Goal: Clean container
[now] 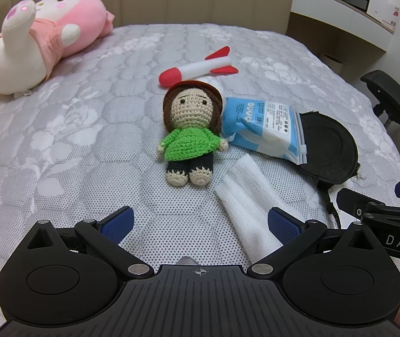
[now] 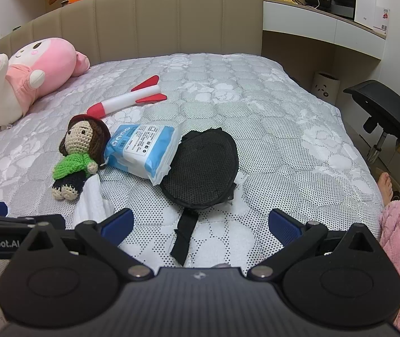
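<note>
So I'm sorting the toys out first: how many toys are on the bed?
3: the pink plush by the headboard, the foam rocket mid-bed, and the crochet doll beside the wipes pack. An orange edge at far left may be another.

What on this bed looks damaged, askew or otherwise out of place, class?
The black mesh container looks flattened and frayed at its edges, with a loose strap trailing off it. The wipes pack lies tilted, overlapping its rim. A single white wipe lies loose beside the crochet doll.
</note>
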Demonstrator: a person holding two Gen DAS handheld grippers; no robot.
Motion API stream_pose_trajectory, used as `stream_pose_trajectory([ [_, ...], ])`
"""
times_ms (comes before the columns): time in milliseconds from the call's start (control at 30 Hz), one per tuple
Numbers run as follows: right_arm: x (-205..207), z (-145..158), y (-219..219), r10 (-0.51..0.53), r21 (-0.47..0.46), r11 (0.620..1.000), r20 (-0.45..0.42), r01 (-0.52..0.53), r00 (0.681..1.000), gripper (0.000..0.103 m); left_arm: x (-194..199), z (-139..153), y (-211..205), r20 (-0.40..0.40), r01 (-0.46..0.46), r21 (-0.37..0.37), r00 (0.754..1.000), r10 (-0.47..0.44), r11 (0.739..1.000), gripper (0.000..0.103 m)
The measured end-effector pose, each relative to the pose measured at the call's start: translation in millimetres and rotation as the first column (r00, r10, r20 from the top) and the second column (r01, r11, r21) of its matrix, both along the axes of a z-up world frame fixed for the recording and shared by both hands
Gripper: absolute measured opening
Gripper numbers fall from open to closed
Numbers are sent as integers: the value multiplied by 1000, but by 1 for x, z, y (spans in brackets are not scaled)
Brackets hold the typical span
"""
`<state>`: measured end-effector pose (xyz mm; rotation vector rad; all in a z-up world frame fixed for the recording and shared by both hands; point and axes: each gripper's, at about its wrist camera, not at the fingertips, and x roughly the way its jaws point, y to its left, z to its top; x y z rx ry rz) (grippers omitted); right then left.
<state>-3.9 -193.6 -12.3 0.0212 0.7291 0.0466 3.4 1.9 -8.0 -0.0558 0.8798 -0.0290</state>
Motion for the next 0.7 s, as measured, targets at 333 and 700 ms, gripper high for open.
stream_pose_trajectory([
  [333, 7, 2, -1, 37, 7, 999, 0, -37, 999, 103, 7, 1, 4, -11, -4, 10, 1000, 5, 1000, 103],
  [700, 34, 3, 35, 394, 98, 916, -44, -389, 918, 83, 29, 18, 62, -24, -117, -137, 993, 114, 984, 103],
])
